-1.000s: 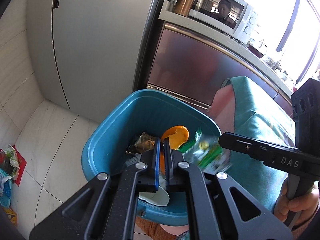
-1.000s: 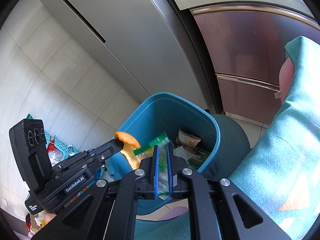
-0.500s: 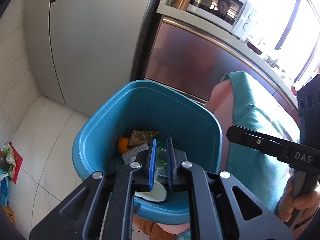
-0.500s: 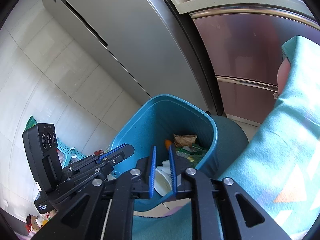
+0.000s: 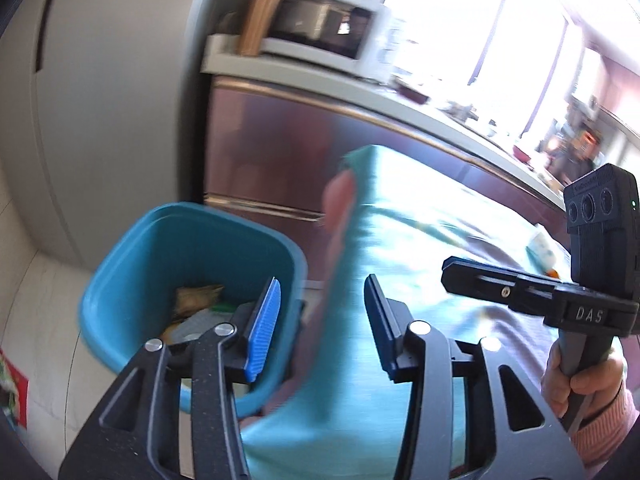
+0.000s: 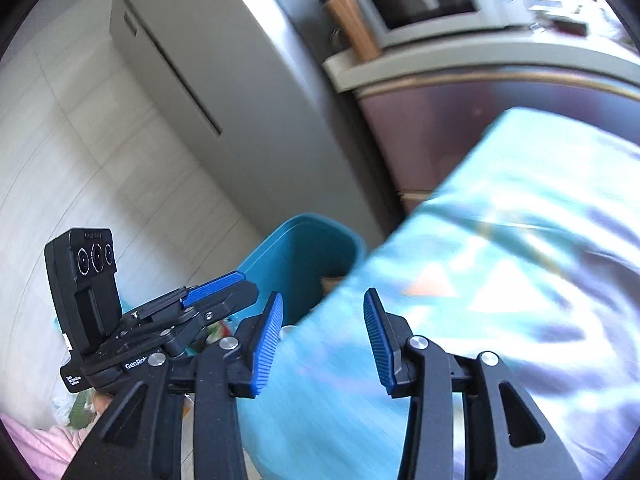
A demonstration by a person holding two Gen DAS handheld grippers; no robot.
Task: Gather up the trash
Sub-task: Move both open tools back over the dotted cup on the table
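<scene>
A blue trash bin (image 5: pixel 132 248) stands on the floor beside the table; it also shows in the right wrist view (image 6: pixel 304 248). Wrappers and other trash (image 5: pixel 196 296) lie inside it. My left gripper (image 5: pixel 322 320) is open and empty, over the table's edge just right of the bin. My right gripper (image 6: pixel 323 338) is open and empty above the teal tablecloth (image 6: pixel 500 280). The right gripper also shows in the left wrist view (image 5: pixel 520 292), and the left gripper in the right wrist view (image 6: pixel 216 292). Both views are blurred by motion.
A grey fridge (image 5: pixel 100 100) and a steel cabinet (image 5: pixel 280 152) stand behind the bin. A microwave (image 5: pixel 320 28) sits on the counter. The teal cloth (image 5: pixel 400 280) covers the table, with something small and pale (image 5: pixel 542 248) lying on it at the right. Litter lies on the floor at the left (image 5: pixel 12 388).
Both grippers dropped their trash, an orange peel and a green wrapper, into the bin, opened wide, and swung right and up toward the table. The bin now lies lower left.
</scene>
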